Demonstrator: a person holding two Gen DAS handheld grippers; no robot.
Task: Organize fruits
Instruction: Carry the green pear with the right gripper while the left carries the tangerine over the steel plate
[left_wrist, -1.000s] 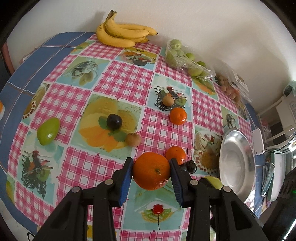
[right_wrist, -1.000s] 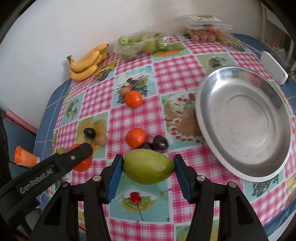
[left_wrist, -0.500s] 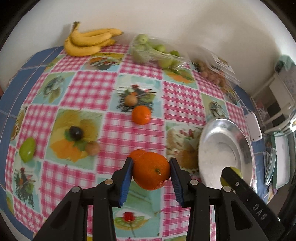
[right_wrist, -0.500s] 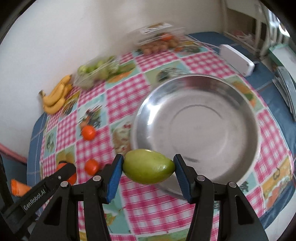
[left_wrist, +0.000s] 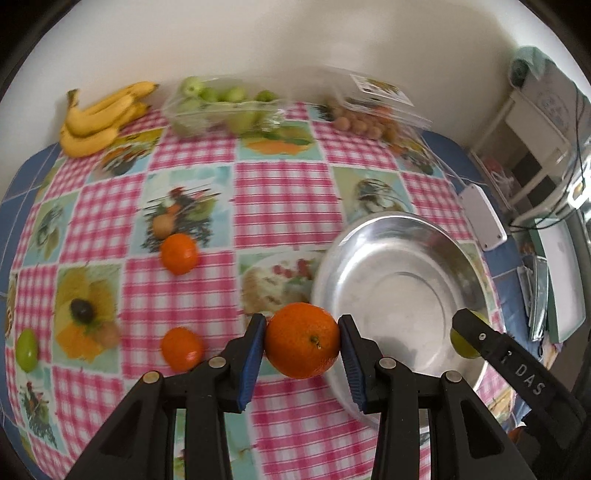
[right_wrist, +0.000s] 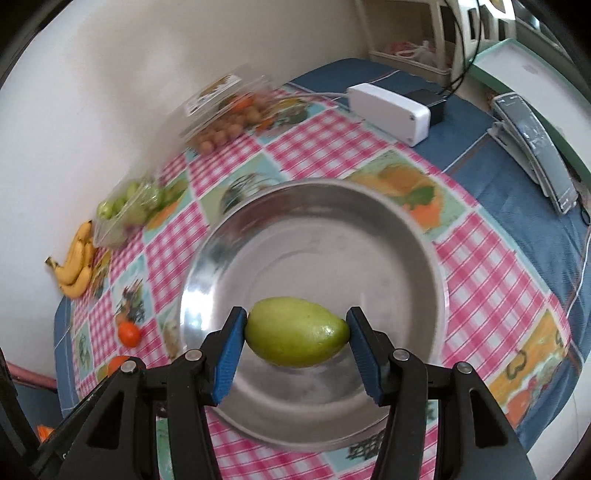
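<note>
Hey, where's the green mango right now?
In the right wrist view, the smooth green mango is clamped end to end in the right tool, held over the near part of the empty round silver metal bowl on the pink checked tablecloth.

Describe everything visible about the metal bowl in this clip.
The metal bowl is wide, shallow and round, apparently brushed steel, with a broad sloping wall, a flat base ring and a dull shine. It sits upright on the checked fruit-print tablecloth and holds nothing. The green mango hangs above its basin and the orange near its rim, neither seen touching it.
</note>
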